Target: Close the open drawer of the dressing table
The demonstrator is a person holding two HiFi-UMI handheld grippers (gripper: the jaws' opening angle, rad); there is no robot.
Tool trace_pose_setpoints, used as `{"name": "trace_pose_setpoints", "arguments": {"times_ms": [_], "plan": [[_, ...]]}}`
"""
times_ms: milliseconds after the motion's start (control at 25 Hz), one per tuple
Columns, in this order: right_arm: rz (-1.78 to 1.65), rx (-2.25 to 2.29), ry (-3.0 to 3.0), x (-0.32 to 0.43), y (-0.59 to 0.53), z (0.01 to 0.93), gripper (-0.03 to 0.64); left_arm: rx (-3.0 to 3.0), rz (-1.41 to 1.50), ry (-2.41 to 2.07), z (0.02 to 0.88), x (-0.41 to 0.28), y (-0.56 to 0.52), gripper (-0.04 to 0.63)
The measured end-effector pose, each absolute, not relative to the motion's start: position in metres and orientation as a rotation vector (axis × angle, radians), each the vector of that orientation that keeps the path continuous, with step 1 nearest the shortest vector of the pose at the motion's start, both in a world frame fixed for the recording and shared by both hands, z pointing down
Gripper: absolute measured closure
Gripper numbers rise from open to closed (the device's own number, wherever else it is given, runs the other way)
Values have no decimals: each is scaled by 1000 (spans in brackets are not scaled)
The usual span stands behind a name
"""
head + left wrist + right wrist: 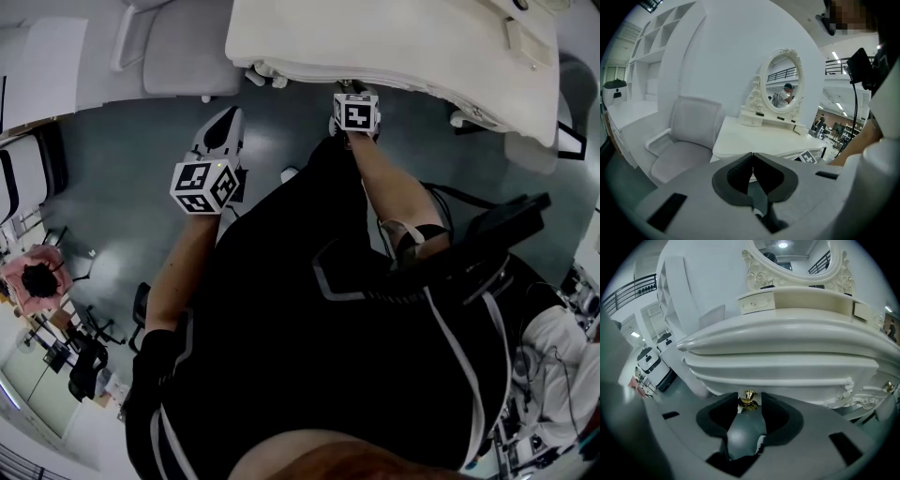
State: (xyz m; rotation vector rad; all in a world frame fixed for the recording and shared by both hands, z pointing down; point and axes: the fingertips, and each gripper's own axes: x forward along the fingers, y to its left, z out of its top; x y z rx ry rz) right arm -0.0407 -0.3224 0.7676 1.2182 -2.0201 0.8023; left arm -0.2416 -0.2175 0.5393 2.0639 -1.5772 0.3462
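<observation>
Two grippers show in the head view, and only one is at the dressing table (403, 42), which fills the upper right of that frame. The right gripper (352, 90) points down at the table's front edge, where the drawer (797, 371) runs as a moulded white band across the middle of the right gripper view. Its jaws stand apart, released, with the drawer's small gold knob (748, 402) between their tips, just beside the left-hand jaw. We see no pad clamped on it. From these views we cannot tell how far the drawer stands out from the table.

The left gripper (230, 118) hangs left of centre in the head view, above the grey floor (122, 159) and well apart from the table. Its jaws are pressed together with nothing between them. Beyond them, the left gripper view shows the tabletop, the oval mirror (782, 86) upright at its back, and a white chair (684, 136) just left of the table.
</observation>
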Motion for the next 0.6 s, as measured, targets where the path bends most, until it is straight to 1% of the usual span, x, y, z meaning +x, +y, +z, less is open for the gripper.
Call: {"name": "trace_pose_setpoints", "arguments": {"times_ms": [600], "plan": [[778, 1279, -2069, -41, -354, 770, 453, 2034, 358, -1608, 541, -250, -233, 591]]}}
